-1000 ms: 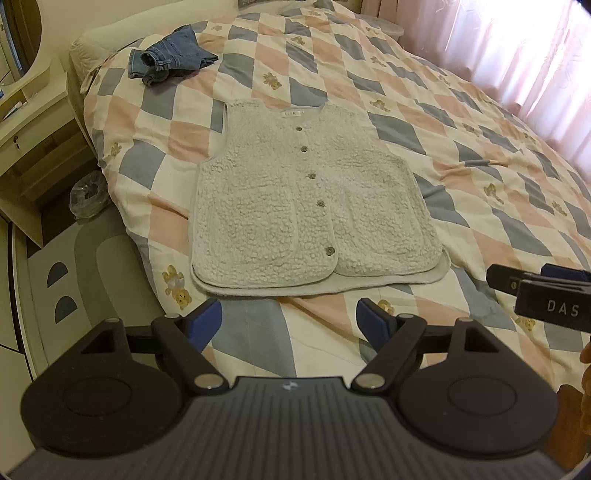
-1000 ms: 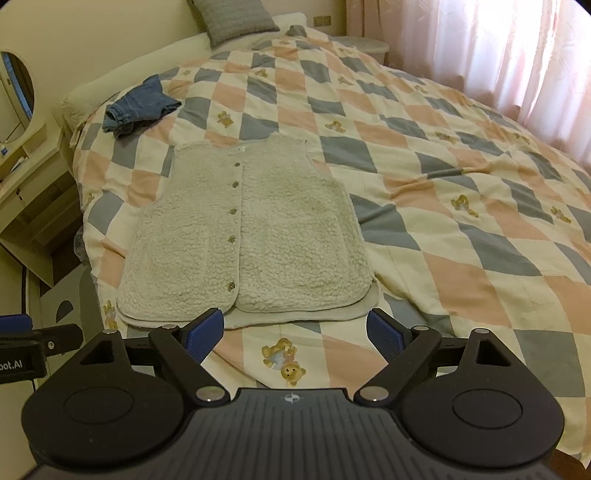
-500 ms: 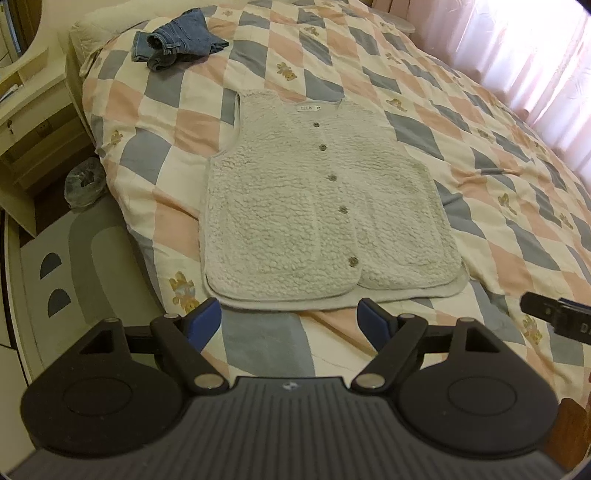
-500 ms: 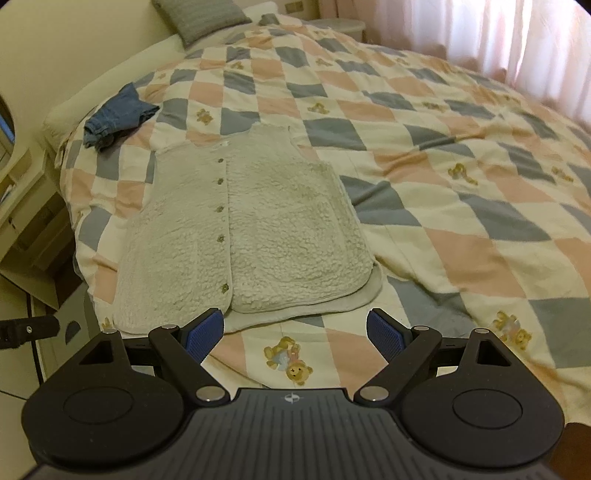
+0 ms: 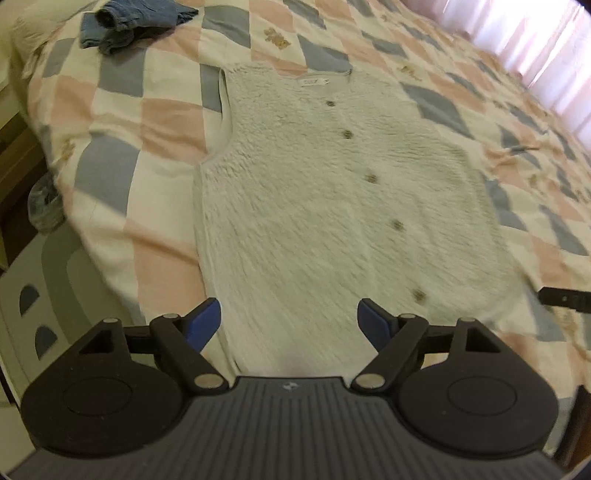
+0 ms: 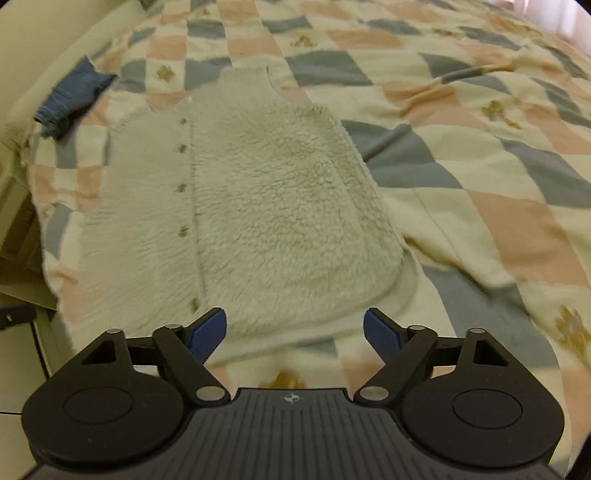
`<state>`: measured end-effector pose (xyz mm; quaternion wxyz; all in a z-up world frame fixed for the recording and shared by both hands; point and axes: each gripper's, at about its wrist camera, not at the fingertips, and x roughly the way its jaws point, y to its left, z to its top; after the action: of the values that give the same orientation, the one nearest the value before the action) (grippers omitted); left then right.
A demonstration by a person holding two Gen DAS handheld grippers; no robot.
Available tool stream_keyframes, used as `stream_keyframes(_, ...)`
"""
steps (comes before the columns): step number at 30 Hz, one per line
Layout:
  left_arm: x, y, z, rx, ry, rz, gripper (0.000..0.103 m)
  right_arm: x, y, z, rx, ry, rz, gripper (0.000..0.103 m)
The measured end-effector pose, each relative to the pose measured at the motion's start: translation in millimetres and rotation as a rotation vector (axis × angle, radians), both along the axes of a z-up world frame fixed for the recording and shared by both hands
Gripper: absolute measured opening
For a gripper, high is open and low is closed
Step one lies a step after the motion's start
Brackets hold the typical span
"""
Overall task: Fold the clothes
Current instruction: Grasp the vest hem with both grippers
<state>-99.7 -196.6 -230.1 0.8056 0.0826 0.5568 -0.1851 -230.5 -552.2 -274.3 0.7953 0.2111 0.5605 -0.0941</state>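
Far left, near bed's [image 5: 122,92] left edge by the head: crumpled denim garment [image 5: 129,20]. Nearer the foot edge, spread flat and buttoned: cream fleece vest [image 5: 332,192]. Over its left hem: left gripper [image 5: 288,325], jaws spread, empty. Over its right hem corner: right gripper [image 6: 295,332], likewise spread, pinching nothing.

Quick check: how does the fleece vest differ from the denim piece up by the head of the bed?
The fleece vest is cream and fuzzy; the denim piece is blue and smooth. The vest lies spread flat, buttoned; the denim is bunched up. The vest is right before both open grippers; the denim lies beyond it. Both rest on the checked quilt.
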Motion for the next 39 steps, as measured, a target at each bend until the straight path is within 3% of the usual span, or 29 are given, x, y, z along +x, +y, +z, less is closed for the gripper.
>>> stream_keyframes(3,49,-3,-16,-0.026,-0.032,-0.025,0.076,42,-12,-26,0.010,0.012,0.006,0.071)
stream_keyframes(7,114,-8,-38,-0.061,-0.074,-0.059,0.076,98,-26,-44,0.033,-0.060,0.030,0.068)
stream_keyframes(10,163,-11,-55,-0.087,-0.105,-0.084,0.076,142,-38,-55,0.052,-0.126,0.090,0.057)
stream_keyframes(12,196,-14,-66,-0.105,-0.126,-0.101,0.076,173,-46,-65,0.058,-0.147,0.152,0.037)
stream_keyframes(14,229,-16,-77,-0.122,-0.147,-0.118,0.076,204,-55,-75,0.057,-0.165,0.206,0.029)
stream_keyframes(20,313,-27,-93,-0.181,-0.215,-0.156,0.071,293,-91,-91,0.067,-0.247,0.235,0.031)
stream_keyframes(23,349,-27,-103,-0.214,-0.198,-0.152,0.071,335,-108,-99,0.083,-0.284,0.230,0.048)
stream_keyframes(25,367,-28,-110,-0.226,-0.197,-0.162,0.071,360,-117,-103,0.083,-0.297,0.235,0.050)
stream_keyframes(29,389,-30,-125,-0.275,-0.164,-0.176,0.071,397,-132,-113,0.084,-0.311,0.234,0.064)
stream_keyframes(37,417,-32,-154,-0.399,-0.077,-0.193,0.070,440,-143,-145,0.143,-0.266,0.219,0.064)
stream_keyframes(39,417,-33,-156,-0.413,-0.064,-0.198,0.063,446,-139,-156,0.174,-0.253,0.199,0.059)
